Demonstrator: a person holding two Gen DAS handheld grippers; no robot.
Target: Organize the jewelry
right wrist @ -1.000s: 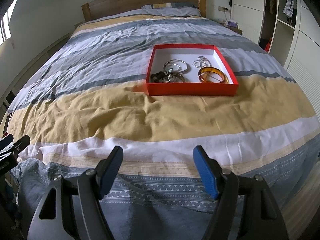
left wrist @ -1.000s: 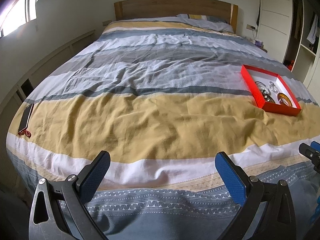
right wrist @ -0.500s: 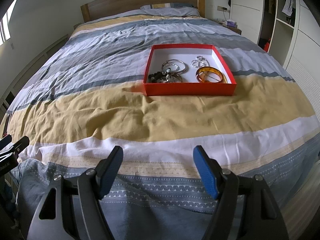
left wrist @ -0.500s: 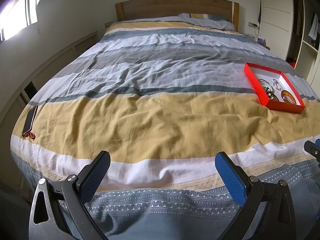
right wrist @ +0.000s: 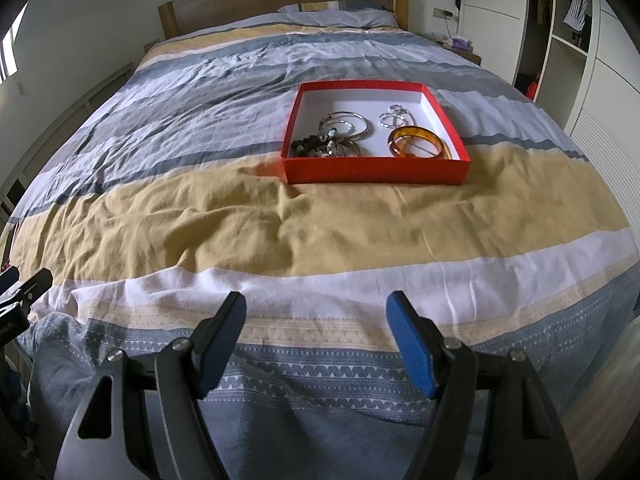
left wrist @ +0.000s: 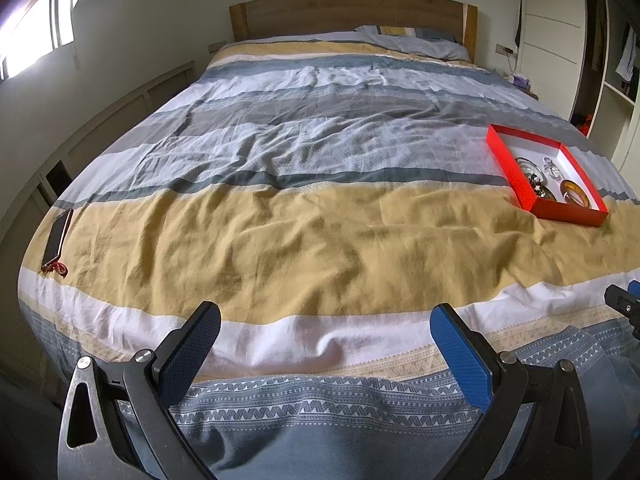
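A red box (right wrist: 376,170) with a white inside lies on the striped bedspread; it also shows in the left wrist view (left wrist: 516,168) at the right. In it lie an amber bangle (right wrist: 418,143), silver bangles (right wrist: 348,123), small silver rings (right wrist: 394,117) and a dark beaded piece (right wrist: 314,146). My right gripper (right wrist: 316,320) is open and empty over the foot of the bed, well short of the box. My left gripper (left wrist: 326,330) is open and empty, left of the box and far from it.
A phone with a red tassel (left wrist: 58,236) lies at the bed's left edge. The wooden headboard (left wrist: 352,10) and pillow (right wrist: 340,14) are at the far end. Wardrobe shelves (right wrist: 568,20) stand on the right, a wall with a window (left wrist: 36,36) on the left.
Both grippers have shifted slightly; the box sits a little further left and lower in the left wrist view. Jaws stay open. Nothing taken hold of.
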